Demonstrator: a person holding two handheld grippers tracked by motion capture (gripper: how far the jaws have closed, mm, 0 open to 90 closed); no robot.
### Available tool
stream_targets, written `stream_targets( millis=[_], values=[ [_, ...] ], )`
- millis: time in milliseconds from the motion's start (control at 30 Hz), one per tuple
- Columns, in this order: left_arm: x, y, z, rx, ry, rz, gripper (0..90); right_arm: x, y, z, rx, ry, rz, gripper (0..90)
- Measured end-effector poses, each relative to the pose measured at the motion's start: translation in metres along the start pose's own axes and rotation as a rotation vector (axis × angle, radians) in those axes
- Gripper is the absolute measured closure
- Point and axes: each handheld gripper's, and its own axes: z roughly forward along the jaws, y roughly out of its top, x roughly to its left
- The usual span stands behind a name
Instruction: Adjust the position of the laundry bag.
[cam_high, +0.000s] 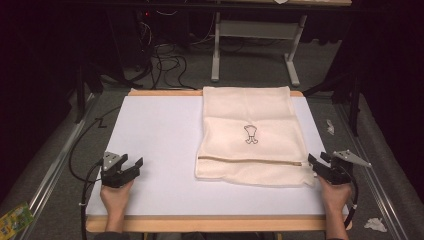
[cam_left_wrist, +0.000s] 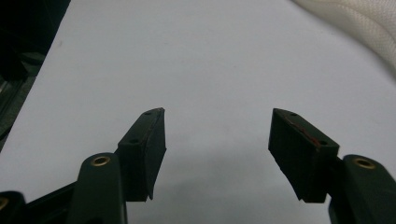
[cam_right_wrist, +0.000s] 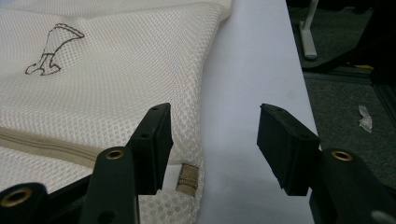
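Beyond my white table (cam_high: 150, 150), I see a grey carpeted floor (cam_high: 250, 65) with tangled black cables (cam_high: 167, 62) and the white legs of another desk (cam_high: 255, 45). Crumpled bits of paper (cam_high: 376, 224) lie on the floor to my right, and a green packet (cam_high: 14, 220) lies at the near left.

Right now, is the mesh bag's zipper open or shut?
Shut, apparently: the zipper runs as one closed band across the mesh bag, no gap showing.

Bare white table (cam_high: 155, 150) left, mesh bag (cam_high: 250, 135) covering right half
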Motion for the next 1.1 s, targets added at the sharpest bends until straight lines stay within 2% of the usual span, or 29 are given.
stream_targets(
  millis=[367, 467, 733, 767, 867, 1000, 1100],
  values=[
    [-0.001, 0.001, 0.001, 0.010, -0.003, 0.015, 36.3, -0.001, 0.000, 0.000, 0.005, 0.006, 0.014, 46.3],
    [0.000, 0.001, 0.001, 0.016, -0.011, 0.007, 36.3, -0.001, 0.001, 0.002, 0.025, 0.009, 0.008, 45.5],
    [0.001, 0.003, 0.002, 0.021, -0.018, 0.002, 37.1, -0.001, 0.002, 0.002, 0.019, 0.007, 0.000, 47.4],
    [0.000, 0.003, 0.002, 0.022, -0.018, 0.004, 37.3, -0.002, 0.002, 0.002, 0.017, 0.012, 0.012, 48.0],
    [-0.002, 0.005, 0.004, 0.027, -0.021, 0.014, 37.8, -0.003, 0.001, 0.001, 0.008, 0.023, 0.020, 48.6],
    [-0.004, 0.008, 0.009, 0.048, -0.040, -0.001, 38.2, -0.003, 0.002, 0.002, 0.018, 0.024, 0.020, 48.3],
    [-0.009, 0.010, 0.011, 0.056, -0.051, 0.012, 39.5, -0.003, 0.002, 0.002, 0.022, 0.028, 0.023, 48.0]
  ],
)
